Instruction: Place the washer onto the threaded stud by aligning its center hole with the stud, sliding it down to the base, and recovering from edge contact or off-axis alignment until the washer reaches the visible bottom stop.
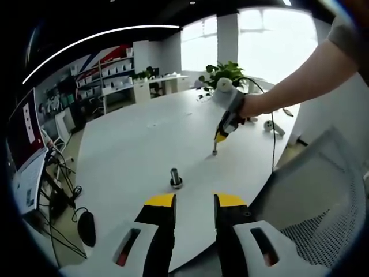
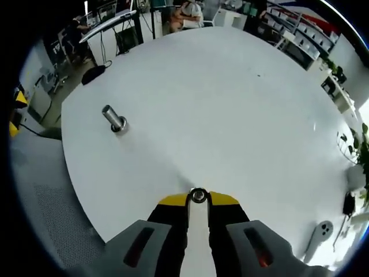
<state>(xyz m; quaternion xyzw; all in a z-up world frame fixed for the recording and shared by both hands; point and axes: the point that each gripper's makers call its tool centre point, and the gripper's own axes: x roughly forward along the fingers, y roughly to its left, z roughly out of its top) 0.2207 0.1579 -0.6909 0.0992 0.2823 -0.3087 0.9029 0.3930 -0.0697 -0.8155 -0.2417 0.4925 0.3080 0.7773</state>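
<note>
Washer (image 2: 198, 195): pinched by its rim between the tips of the right gripper (image 2: 199, 198), hole facing forward in the right gripper view; in the left gripper view it shows as a small grey speck at that gripper's tip, low over the table (image 1: 132, 144).
Stud (image 1: 176, 178): upright on the white table, a collar at its base — well apart from the washer, nothing on it yet.
Right jaws: closed on the washer's edge.
Left gripper (image 1: 194, 199): jaws apart, holding nothing, just short of the stud.
Handling: judged small, light, stiff metal, smooth — likely to slip or twist if squeezed off-centre. An edge hold that leaves the hole clear suits it; it is held that way now.
Stage: carry not done; washer must be brought over the stud and levelled.
Risk: tilt catching on the threads.
</note>
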